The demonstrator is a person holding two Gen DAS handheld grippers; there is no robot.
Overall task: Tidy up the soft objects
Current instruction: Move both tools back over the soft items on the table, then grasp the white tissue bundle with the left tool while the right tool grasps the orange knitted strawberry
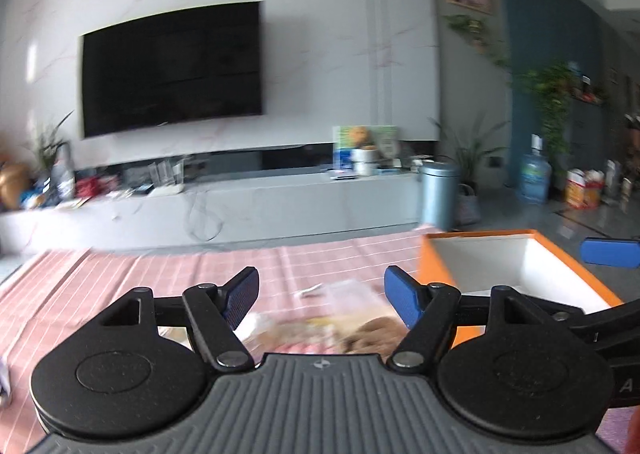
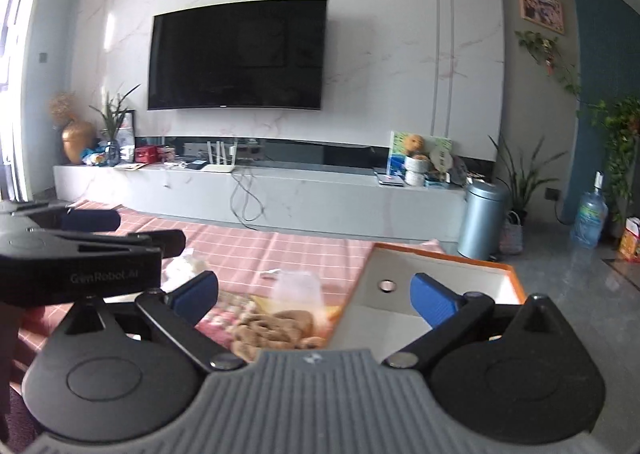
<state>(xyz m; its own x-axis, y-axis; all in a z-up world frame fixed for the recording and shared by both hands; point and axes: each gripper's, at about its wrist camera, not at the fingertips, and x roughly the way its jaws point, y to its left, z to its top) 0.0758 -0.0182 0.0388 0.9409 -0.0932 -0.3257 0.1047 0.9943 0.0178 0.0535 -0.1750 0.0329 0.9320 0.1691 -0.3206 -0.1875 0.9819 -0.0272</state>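
Both sets of jaws gape wide, holding nothing. Just left of the orange-walled, white-lined box (image 2: 440,278), the fuzzy brown plush toy (image 2: 272,328) lies on the pink checked desk, directly ahead of the right gripper (image 2: 316,296); the left gripper (image 1: 320,298) looks similarly close.

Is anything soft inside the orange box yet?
No. In the right wrist view the orange box shows only its bare white floor; the brown plush lies beside it.

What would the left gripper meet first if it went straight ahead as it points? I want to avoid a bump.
Probably the brown plush toy and clear packets on the pink cloth, low between the open left gripper; depth is unclear.
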